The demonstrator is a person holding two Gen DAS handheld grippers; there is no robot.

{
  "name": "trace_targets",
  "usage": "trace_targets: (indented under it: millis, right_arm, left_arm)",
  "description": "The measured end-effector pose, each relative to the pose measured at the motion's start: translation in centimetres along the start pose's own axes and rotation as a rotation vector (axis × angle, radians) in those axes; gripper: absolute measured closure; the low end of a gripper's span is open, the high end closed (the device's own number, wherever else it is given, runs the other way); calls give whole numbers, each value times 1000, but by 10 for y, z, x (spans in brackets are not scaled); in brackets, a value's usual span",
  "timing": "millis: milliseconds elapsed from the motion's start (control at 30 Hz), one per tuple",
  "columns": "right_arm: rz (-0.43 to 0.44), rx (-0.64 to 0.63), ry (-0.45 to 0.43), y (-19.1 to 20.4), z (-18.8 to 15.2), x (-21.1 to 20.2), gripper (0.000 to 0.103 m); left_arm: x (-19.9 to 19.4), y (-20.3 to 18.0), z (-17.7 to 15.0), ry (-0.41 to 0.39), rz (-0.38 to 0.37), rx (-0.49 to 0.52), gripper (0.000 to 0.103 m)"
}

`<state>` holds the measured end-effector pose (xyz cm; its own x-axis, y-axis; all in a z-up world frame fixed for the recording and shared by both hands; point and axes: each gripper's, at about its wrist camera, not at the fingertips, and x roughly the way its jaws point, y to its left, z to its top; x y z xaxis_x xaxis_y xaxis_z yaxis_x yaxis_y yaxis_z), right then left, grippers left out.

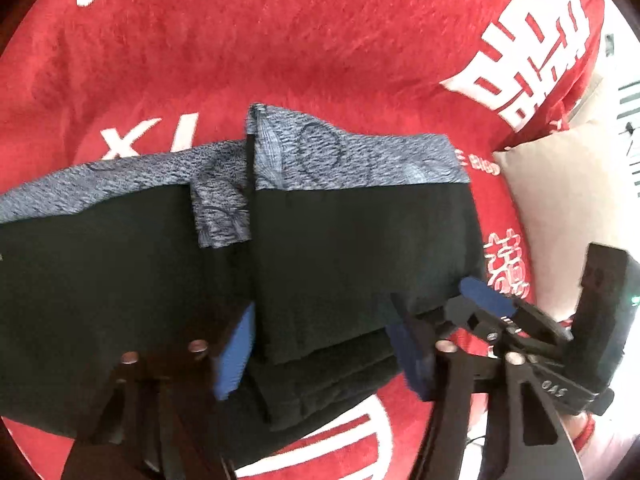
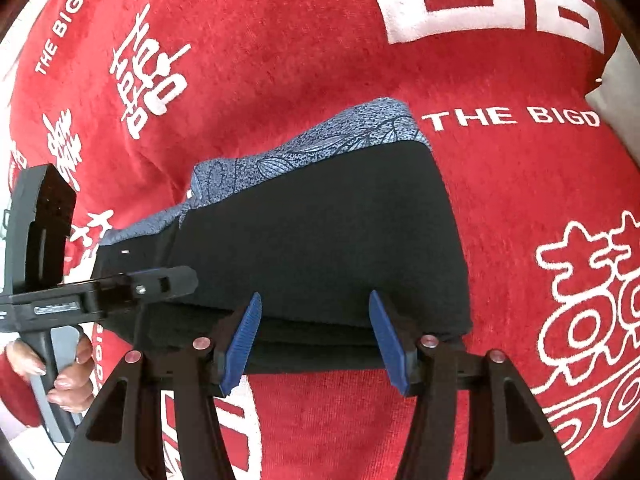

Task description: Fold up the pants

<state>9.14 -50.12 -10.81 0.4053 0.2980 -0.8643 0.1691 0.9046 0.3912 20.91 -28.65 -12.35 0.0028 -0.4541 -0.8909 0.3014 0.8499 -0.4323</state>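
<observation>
The pants (image 1: pixel 352 248) are black with a blue-grey patterned band along the far edge. They lie folded in layers on the red blanket (image 1: pixel 280 40). My left gripper (image 1: pixel 320 344) is open, its blue pads straddling the near folded edge. My right gripper (image 1: pixel 486 300) shows at the pants' right edge in the left wrist view. In the right wrist view the pants (image 2: pixel 320 248) lie ahead, and my right gripper (image 2: pixel 320 340) is open over their near edge. My left gripper (image 2: pixel 176 280) shows at the pants' left end there.
The red blanket (image 2: pixel 400 60) carries white characters and lettering. A beige pillow (image 1: pixel 568 208) lies at its right edge, also seen in the right wrist view (image 2: pixel 620 96). A hand (image 2: pixel 64 376) holds the left gripper's handle.
</observation>
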Motion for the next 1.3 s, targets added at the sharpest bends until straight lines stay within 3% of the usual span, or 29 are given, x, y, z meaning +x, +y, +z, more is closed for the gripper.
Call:
trace_targets:
  millis: [67,100,167,300,400,500,633,700,800,867,933,1000,1033,1067,1167,1300]
  right_arm:
    - [1,-4,0,-1,-1,-1,43]
    - [0,-4,1,-1,-1,-2,43]
    - [0,3,3,-2,0,-2,43]
    - [29,29,15,-4,7,-12,44]
    - [41,17,33,-2,7,-23,44]
    - [25,-13,69,3,0,-24,43]
    - [5,-26,120,6,-13,-11,44]
    - [-5,-41,124,8,-17,-8,44]
    - [0,-57,127,11,-19,-14,43]
    - [3,-47,114,9,-15,-23,43]
    - [-6,-33,78,6,-6,-35,43]
    - [-36,-25,44,2,7,-44,49]
    - [-59,-26,34,-1,16,-45,58]
    - [-73,-26,37,-4,25,-43,77]
    - [-104,-3,27,-15,50,-34,80]
    - [-117,14,26,-24,82,-17,80]
  left_arm:
    - [-2,1,-1,-2,8,4,57]
    - [-3,3,-1,-1,22,5,73]
    - [-9,9,-2,-7,6,-23,87]
    - [-37,8,-6,-60,-55,-42,89]
    - [-47,-3,-17,-58,-69,-20,89]
    - [-39,-8,-35,-27,-42,4,90]
    - [-11,8,-57,18,-2,-38,90]
    - [-13,11,-60,-8,-11,-46,90]
    - [-27,3,-57,-24,46,-39,89]
    - [-35,-3,-54,-31,95,-23,82]
    - [-45,-9,-46,-69,109,-21,36]
    - [-59,-14,-36,-137,105,-7,34]
    - [-63,-19,-30,-154,100,8,34]
    - [-64,-24,-22,-170,107,19,34]
    - [-49,-40,0,-187,140,46,34]
    - [-9,-45,16,-147,215,41,34]
